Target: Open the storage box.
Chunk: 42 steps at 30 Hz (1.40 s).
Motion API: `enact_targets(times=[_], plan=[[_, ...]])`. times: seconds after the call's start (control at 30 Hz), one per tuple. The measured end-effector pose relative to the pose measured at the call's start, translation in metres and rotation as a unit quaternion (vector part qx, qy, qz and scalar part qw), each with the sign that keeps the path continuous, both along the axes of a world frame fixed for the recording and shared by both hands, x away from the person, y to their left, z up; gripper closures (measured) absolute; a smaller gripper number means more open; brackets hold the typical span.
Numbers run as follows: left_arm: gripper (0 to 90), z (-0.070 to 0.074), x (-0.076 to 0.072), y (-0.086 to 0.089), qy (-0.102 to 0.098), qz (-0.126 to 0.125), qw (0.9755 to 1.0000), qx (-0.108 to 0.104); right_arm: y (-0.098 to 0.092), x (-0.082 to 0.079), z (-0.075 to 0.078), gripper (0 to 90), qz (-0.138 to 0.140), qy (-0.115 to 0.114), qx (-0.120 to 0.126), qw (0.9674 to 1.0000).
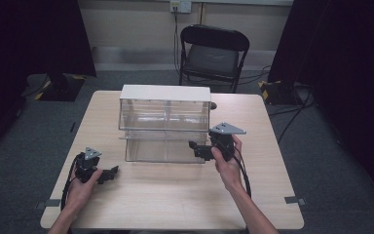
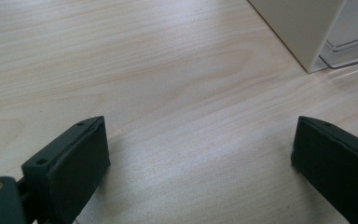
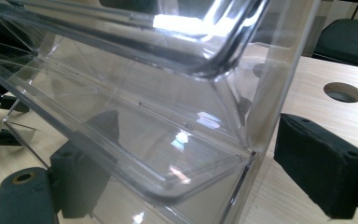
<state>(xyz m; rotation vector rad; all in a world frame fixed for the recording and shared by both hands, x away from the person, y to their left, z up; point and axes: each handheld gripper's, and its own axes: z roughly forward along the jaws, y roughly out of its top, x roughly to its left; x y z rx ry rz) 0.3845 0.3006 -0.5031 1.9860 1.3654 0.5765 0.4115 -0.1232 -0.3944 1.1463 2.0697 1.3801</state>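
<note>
A clear plastic drawer box (image 1: 164,122) with a white top stands in the middle of the light wooden table (image 1: 175,195), a little toward the far side. It has two levels, and the lower drawer (image 1: 165,148) sticks out toward the near side.

The right gripper (image 1: 200,147) is held by the person's right hand (image 1: 228,163) at the right near corner of the box. In the right gripper view its jaws are open, and the corner of the clear drawer (image 3: 177,140) is between them: one jaw is seen through the plastic on the left, the other is outside the side wall on the right. I cannot tell if the pads already touch the plastic. A round hole (image 3: 342,92) in the table is visible further to the right in this view.

The left gripper (image 1: 108,173) is in the person's left hand (image 1: 80,187) at the left near part of the table, well apart from the box. In the left gripper view its jaws are wide open over bare wood and hold nothing; the white side wall of the box (image 2: 303,28) is at the far right.

Behind the table stands a black folding chair (image 1: 213,53)
</note>
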Motion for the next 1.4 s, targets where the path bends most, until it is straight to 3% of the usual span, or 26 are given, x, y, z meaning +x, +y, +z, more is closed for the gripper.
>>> enact_targets(times=[0.8,1.17,1.2,1.4], plan=[[3.3,0.000,0.000,0.000,-0.001,0.000,1.0000,0.000,0.001,0.005,0.003,10.8,0.003,-0.003,0.007,1.0000],[3.2,0.000,0.000,0.000,-0.001,0.001,1.0000,-0.001,-0.001,0.002,0.010,9.8,0.015,-0.009,0.017,0.9997],[3.2,0.000,0.000,0.000,-0.001,0.000,1.0000,0.000,-0.001,0.003,0.010,9.9,0.028,-0.007,0.025,0.9993],[3.2,0.000,0.000,0.000,-0.001,0.000,1.0000,0.000,0.000,0.002,0.014,9.7,0.029,-0.008,0.019,0.9994]])
